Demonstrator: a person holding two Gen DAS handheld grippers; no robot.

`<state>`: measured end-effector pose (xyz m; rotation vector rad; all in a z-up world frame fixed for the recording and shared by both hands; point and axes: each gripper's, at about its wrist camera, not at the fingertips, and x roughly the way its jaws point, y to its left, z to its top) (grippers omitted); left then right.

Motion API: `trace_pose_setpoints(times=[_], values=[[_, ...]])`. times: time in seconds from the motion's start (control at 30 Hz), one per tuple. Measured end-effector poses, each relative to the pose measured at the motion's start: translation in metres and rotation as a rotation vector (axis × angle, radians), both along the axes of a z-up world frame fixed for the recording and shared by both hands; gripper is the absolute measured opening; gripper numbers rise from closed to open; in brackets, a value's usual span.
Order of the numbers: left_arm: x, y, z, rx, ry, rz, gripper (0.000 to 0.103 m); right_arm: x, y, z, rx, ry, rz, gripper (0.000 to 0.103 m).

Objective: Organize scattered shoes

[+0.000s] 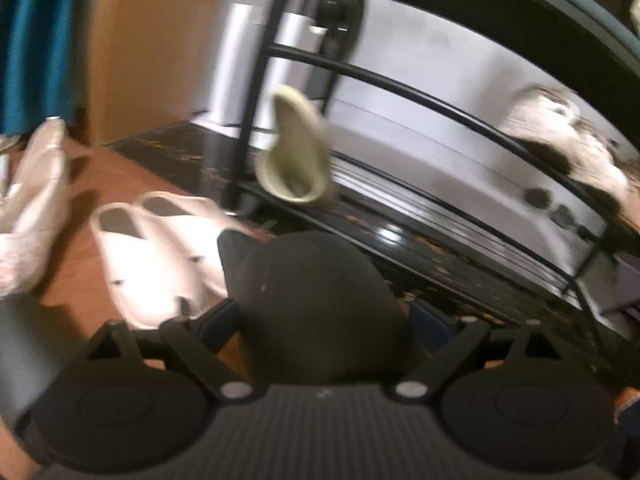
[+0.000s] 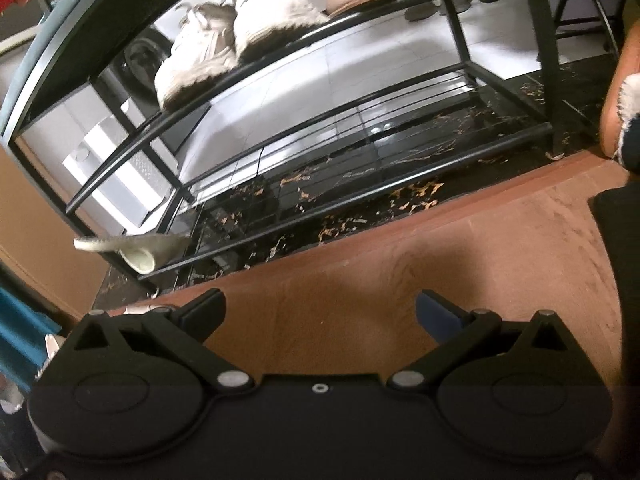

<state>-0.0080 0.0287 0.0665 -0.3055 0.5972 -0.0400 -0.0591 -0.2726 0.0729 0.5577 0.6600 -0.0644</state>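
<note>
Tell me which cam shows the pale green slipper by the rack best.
Left wrist. The pale green slipper sits near centre there, tipped on edge against the rack with its opening facing the camera, though blurred. The right wrist view catches it only small, edge-on, at the rack's lower left corner.

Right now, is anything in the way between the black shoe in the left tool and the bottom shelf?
Only the green slipper, propped up at the left end of the bottom shelf. The rest of that shelf looks bare, so nothing visible blocks the black shoe there.
</note>
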Motion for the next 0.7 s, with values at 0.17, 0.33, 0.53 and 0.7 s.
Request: trace_pose_setpoints(times=[0.17, 0.33, 0.53, 0.7], values=[[0.013, -0.032, -0.002, -0.044, 0.034, -0.134, 0.046, -0.004, -0.017, 0.002, 0.009, -0.01, -0.056, 0.103], [0.013, -0.062, -0.025, -0.013, 0.097, -0.171, 0.072, -0.009, -0.036, -0.001, 0.034, -0.004, -0.09, 0.103], [0.012, -0.051, -0.032, 0.006, 0.134, -0.115, 0.102, -0.009, -0.045, -0.014, 0.082, 0.027, -0.081, 0.103], [0.016, -0.032, -0.02, 0.007, 0.135, -0.073, 0.102, -0.003, -0.028, -0.026, 0.086, 0.064, 0.022, 0.103]])
